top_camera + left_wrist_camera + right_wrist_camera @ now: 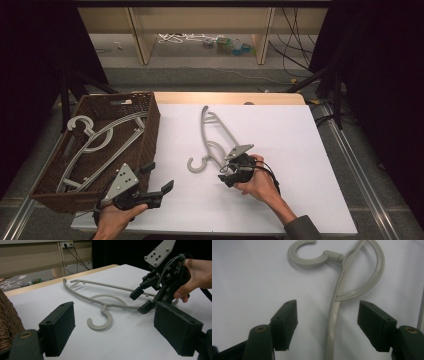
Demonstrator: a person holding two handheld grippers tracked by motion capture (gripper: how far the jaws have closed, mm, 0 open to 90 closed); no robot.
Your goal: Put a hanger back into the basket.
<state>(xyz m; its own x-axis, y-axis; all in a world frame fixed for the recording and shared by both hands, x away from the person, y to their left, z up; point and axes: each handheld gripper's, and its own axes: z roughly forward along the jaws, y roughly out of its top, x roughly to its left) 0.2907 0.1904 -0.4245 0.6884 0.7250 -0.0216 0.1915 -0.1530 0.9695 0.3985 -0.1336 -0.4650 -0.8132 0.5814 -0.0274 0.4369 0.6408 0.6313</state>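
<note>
Right gripper [231, 173], jaws apart, straddles the shoulder of the hanger [214, 141] lying flat on the table [300, 150], not yet gripped. Left gripper [160, 180] waits open beside the basket [150, 130], which already holds other hangers [95, 137]. Grasp and transfer remain.

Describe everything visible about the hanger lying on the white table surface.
The hanger is pale grey, plastic by its look, with an open round hook, a curved loop below the neck and thin arms. It lies flat on the white table, right of the wicker basket. The right gripper straddles one arm; its pads are not pressing it.
</note>
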